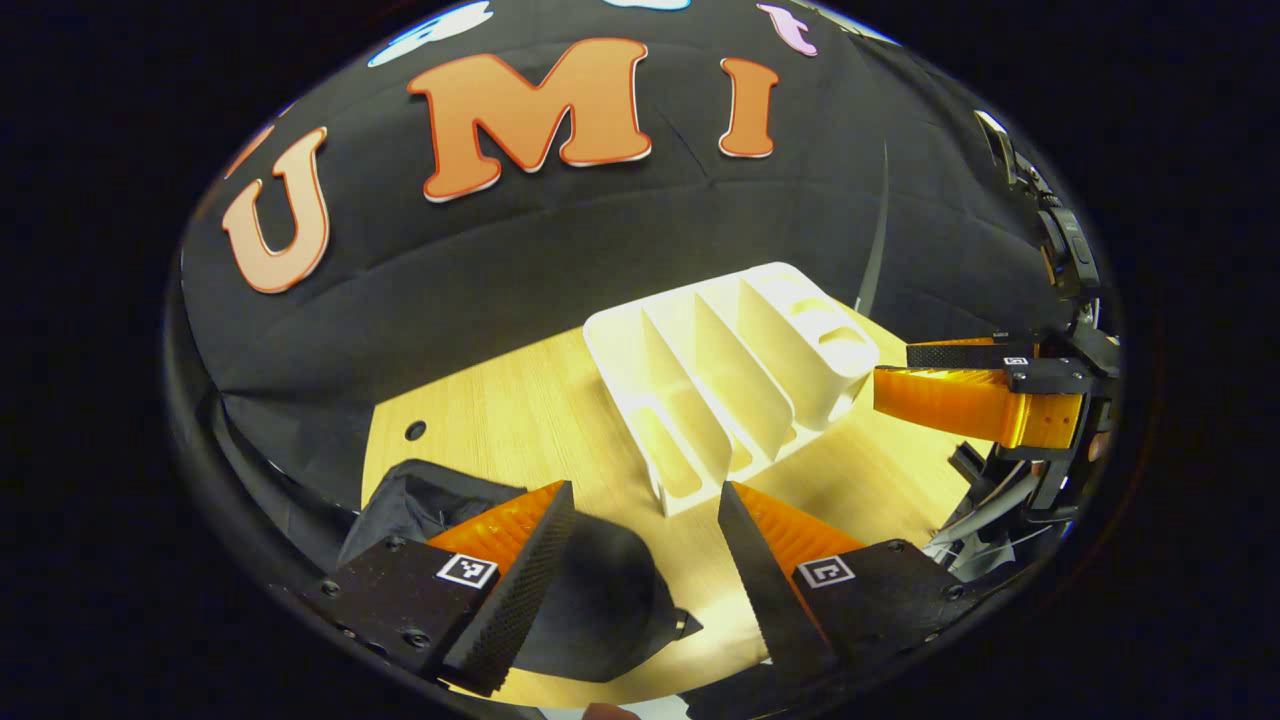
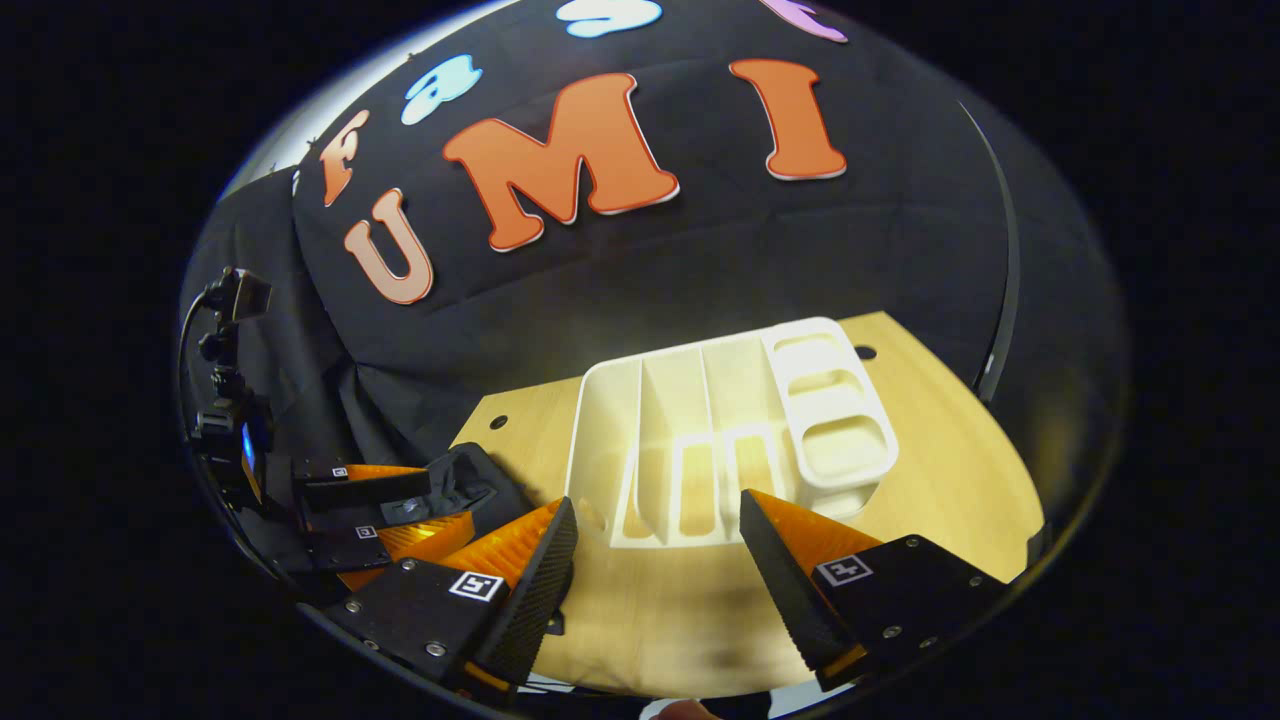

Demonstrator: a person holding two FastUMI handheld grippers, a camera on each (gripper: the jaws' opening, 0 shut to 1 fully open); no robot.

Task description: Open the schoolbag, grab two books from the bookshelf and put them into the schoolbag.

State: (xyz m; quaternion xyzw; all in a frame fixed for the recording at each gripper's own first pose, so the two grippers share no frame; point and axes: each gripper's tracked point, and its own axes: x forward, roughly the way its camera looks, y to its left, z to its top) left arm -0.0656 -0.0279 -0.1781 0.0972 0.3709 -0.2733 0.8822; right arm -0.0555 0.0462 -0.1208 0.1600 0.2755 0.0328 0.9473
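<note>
A pale wooden table (image 1: 520, 420) runs across the lower half of both views, backed by the black cloth wall (image 1: 560, 270). Two small round holes show in its top, one near the left edge in the left gripper view (image 1: 415, 431) and one past the far right of the rack in the right gripper view (image 2: 866, 352).

On the table stands a white rack (image 1: 730, 375) – the bookshelf – with upright dividers forming slots and a block of rounded pockets at one end. Its slots hold no books in either view. In the right gripper view the rack (image 2: 720, 430) sits just ahead of the fingers, with the pocket block on its right.

The black bag (image 1: 590, 600) lies on the table at the near left, under and just ahead of the left gripper (image 1: 645, 520). Whether it is zipped or unzipped cannot be told. In the right gripper view part of the bag (image 2: 470, 485) shows left of the rack.

The left gripper hangs over the bag with its fingers spread apart and nothing between them. The right gripper (image 2: 655, 535) hangs over bare table in front of the rack, fingers likewise apart and empty. In the left gripper view it (image 1: 950, 385) reaches in from the right, its tips just beside the rack's pocket end – contact cannot be told. In the right gripper view the left gripper (image 2: 415, 505) sits low at the left, over the bag.
</note>
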